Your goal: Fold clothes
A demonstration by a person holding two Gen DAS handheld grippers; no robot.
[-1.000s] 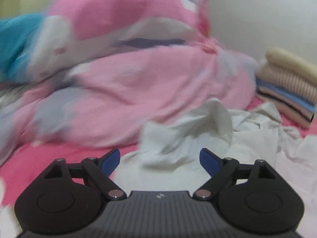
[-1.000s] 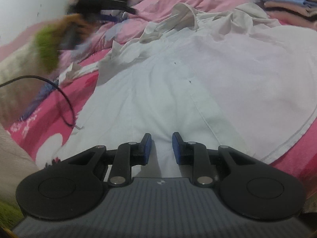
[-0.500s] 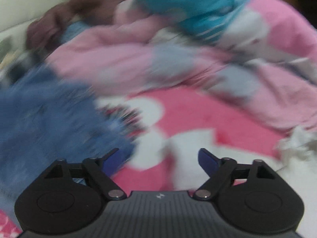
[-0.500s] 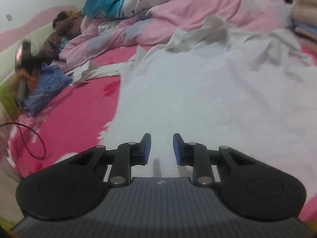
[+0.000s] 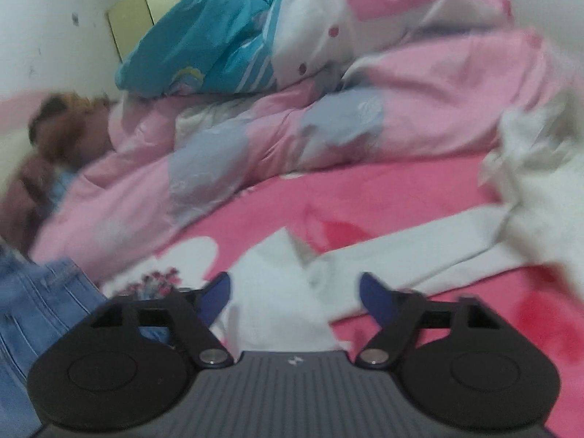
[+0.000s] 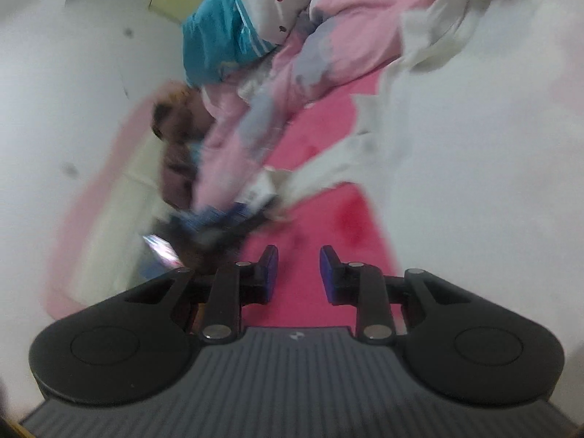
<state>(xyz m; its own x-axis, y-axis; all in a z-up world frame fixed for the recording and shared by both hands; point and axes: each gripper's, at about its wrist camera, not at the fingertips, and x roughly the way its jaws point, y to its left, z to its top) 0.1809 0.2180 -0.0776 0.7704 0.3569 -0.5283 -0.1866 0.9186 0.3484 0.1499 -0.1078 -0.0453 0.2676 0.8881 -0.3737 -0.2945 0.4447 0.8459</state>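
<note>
**White cotton sleeve lying between the left gripper's closing jaws**

White cloth is filling the lower middle of the left wrist view: the cuff end of a crumpled white shirt is lying on the bright pink printed bedsheet, its sleeve stretching toward the right edge of the frame. The left gripper is pointing down at that cuff, and its jaws have just been closing; the blue pads are standing apart with the cloth between them, not yet pressing on it. Faded blue denim jeans are sitting at the lower left, and a rumpled pink and grey quilt is crossing the middle, with a turquoise pillow above it.

In the blurred right wrist view, the right gripper is hanging over bare pink sheet, its jaws standing narrowly apart with nothing between them. The white shirt is spreading across the right side of that frame.
</note>
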